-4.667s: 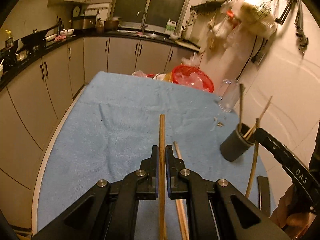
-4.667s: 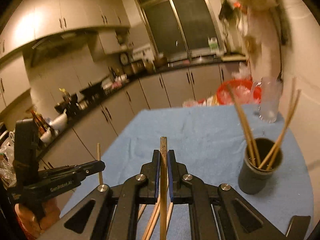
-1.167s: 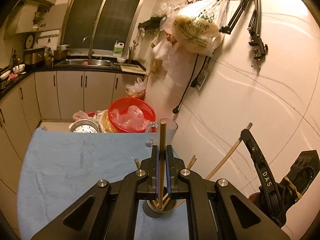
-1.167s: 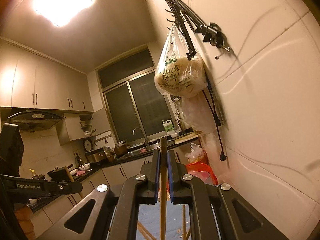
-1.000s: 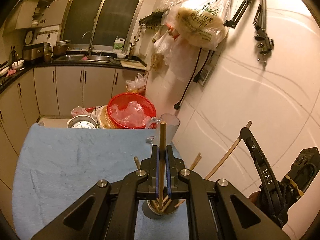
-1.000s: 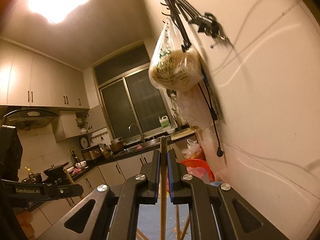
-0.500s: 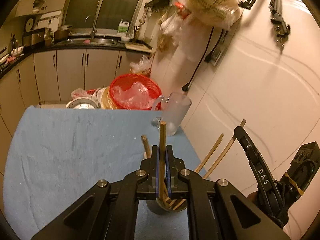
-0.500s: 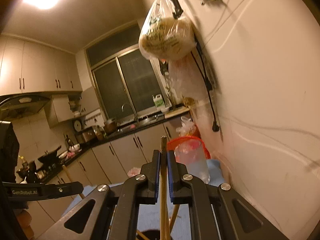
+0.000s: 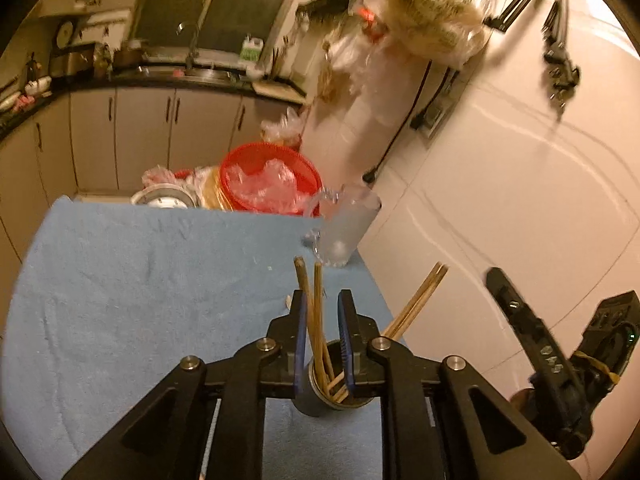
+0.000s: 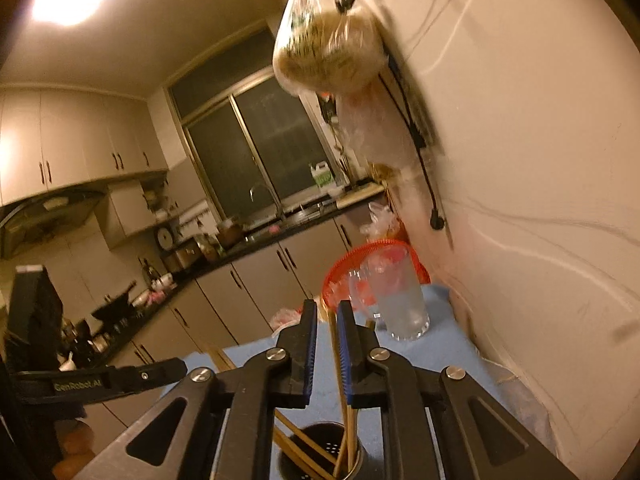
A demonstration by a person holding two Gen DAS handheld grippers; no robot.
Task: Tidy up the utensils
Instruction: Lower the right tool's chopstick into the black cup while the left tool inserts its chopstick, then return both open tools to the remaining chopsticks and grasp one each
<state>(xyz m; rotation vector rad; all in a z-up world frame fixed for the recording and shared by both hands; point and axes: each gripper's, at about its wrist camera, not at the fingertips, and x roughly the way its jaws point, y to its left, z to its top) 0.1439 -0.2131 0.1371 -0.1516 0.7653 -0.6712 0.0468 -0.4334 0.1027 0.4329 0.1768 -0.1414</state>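
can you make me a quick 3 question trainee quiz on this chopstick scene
1. True or false: the left tool is clamped shut on a wooden chopstick.
2. What do the wooden chopsticks stand in?
A. a red plastic basket
B. the dark cylindrical holder
C. a clear glass mug
3. Fill in: the clear glass mug stands on the blue ____, close to the white tiled wall.

Key:
1. False. Its jaws stand apart, with chopsticks loose between them.
2. B. The right tool is open too, above that holder.
3. towel
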